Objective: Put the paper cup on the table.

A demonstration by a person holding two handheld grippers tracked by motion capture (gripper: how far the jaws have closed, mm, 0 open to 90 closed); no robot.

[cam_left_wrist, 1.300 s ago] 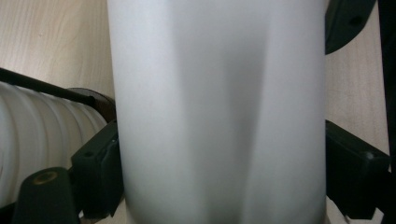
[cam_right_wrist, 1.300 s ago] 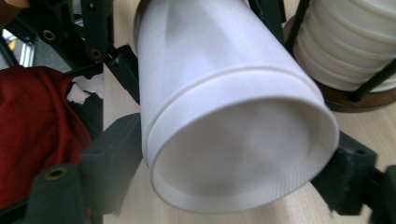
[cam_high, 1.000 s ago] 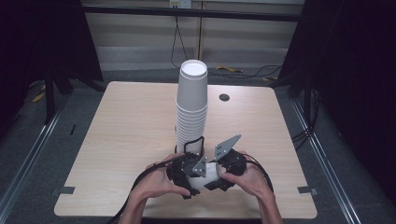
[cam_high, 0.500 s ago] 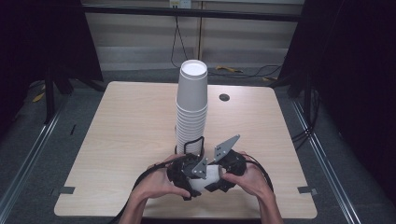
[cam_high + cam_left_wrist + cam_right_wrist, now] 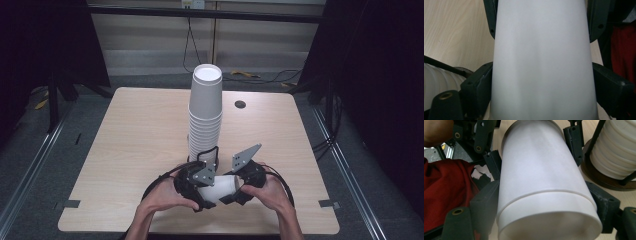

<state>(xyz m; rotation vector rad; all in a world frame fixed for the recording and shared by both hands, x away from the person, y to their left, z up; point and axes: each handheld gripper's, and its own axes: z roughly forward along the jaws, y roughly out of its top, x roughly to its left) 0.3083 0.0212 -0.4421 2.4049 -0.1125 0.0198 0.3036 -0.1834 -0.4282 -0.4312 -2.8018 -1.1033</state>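
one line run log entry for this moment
left gripper: shut on cup | right gripper: shut on cup | cup: sideways between both, above table | cup stack: upright behind

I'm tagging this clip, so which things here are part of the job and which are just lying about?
In the job:
- white paper cup, clamped by the left gripper and right gripper
- cup stack on its holder

Lying about:
- dark round spot on the table

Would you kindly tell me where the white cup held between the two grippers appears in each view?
High view: white cup lies sideways, bottom centre.
Left gripper view: cup spans the centre.
Right gripper view: cup at centre, rim nearest.
Shared landmark: cup stack.
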